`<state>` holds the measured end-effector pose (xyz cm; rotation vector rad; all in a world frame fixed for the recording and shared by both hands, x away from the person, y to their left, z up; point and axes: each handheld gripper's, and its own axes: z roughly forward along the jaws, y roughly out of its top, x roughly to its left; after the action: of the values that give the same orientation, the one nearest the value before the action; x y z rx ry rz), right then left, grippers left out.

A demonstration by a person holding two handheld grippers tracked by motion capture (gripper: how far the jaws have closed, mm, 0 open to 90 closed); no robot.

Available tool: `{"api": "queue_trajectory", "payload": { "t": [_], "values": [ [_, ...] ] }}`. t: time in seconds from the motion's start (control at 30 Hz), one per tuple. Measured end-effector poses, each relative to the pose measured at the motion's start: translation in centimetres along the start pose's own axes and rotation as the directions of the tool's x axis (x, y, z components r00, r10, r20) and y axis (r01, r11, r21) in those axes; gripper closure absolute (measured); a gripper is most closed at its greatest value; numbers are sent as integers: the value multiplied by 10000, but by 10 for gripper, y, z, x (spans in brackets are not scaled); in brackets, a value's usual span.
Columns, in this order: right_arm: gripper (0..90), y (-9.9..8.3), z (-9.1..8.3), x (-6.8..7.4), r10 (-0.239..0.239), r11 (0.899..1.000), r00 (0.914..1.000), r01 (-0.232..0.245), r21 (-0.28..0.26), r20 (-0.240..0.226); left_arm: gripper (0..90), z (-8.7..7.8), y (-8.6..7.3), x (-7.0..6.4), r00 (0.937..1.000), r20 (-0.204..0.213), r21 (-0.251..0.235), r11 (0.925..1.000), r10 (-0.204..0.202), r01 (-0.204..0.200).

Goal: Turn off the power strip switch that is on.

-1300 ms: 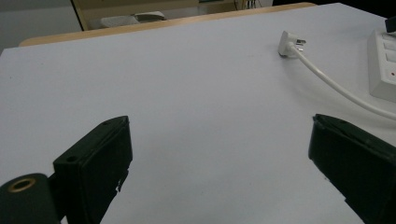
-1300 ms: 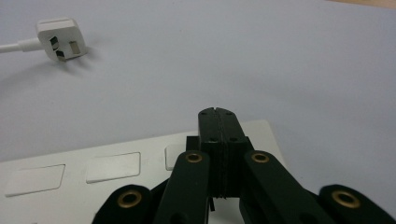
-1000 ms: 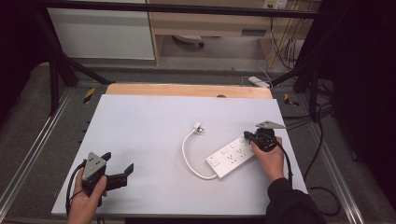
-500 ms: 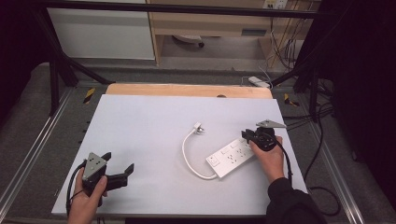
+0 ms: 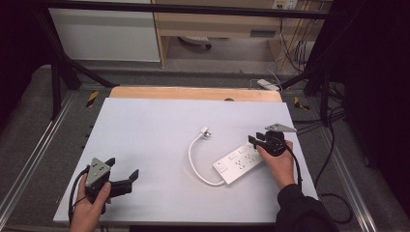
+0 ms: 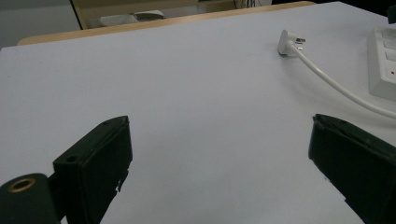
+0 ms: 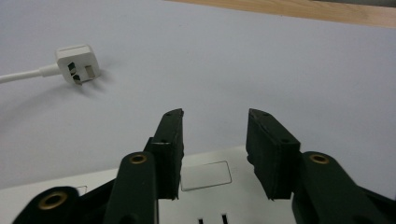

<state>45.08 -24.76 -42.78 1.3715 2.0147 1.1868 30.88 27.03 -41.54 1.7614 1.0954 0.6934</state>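
Note:
A white power strip (image 5: 239, 163) lies at an angle on the white table (image 5: 159, 140), right of centre. Its white cord (image 5: 193, 162) loops left and back to a white three-pin plug (image 5: 205, 131) lying loose on the table. My right gripper (image 5: 255, 139) hovers over the strip's far right end, open, with nothing between its fingers. In the right gripper view the strip (image 7: 205, 179) lies just under the gripper (image 7: 215, 140), and the plug (image 7: 77, 63) lies far left. My left gripper (image 5: 122, 168) rests near the front left corner, wide open and empty (image 6: 219, 154); the plug (image 6: 288, 41) lies ahead to its right.
A wooden strip (image 5: 193, 93) runs along the table's far edge. Metal frame rails (image 5: 29, 159) flank both sides. Black cables (image 5: 309, 67) and a small white adapter (image 5: 267, 84) lie on the floor beyond, near a white cabinet (image 5: 106, 34).
My right gripper has edged slightly left over the strip's end. The left gripper, strip and plug have not moved.

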Motion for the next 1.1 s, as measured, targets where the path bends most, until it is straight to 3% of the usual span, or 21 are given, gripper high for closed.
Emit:
{"api": "queue_trajectory", "payload": {
  "t": [0.13, 0.57, 0.93, 1.1],
  "values": [
    [458, 2, -1, 0, -39, 10000, 10000, 39, -73, 57, 64, 0, 0, 0, 10000, 2, -9, 10000, -8, 8],
    [330, 9, -11, 6, -114, 9992, 9998, 121, -384, 183, 64, 0, 0, 0, 10000, 48, 10, 10000, 40, -40],
    [159, 16, -19, 7, 112, 9989, 9998, -105, -461, 143, 64, 0, 0, 0, 10000, 40, 10, 10000, 42, -42],
    [118, 19, -22, 8, 271, 9965, 9995, -258, -793, 161, 64, 0, 0, 0, 10000, 41, 18, 10000, 42, -42]
  ]
}}
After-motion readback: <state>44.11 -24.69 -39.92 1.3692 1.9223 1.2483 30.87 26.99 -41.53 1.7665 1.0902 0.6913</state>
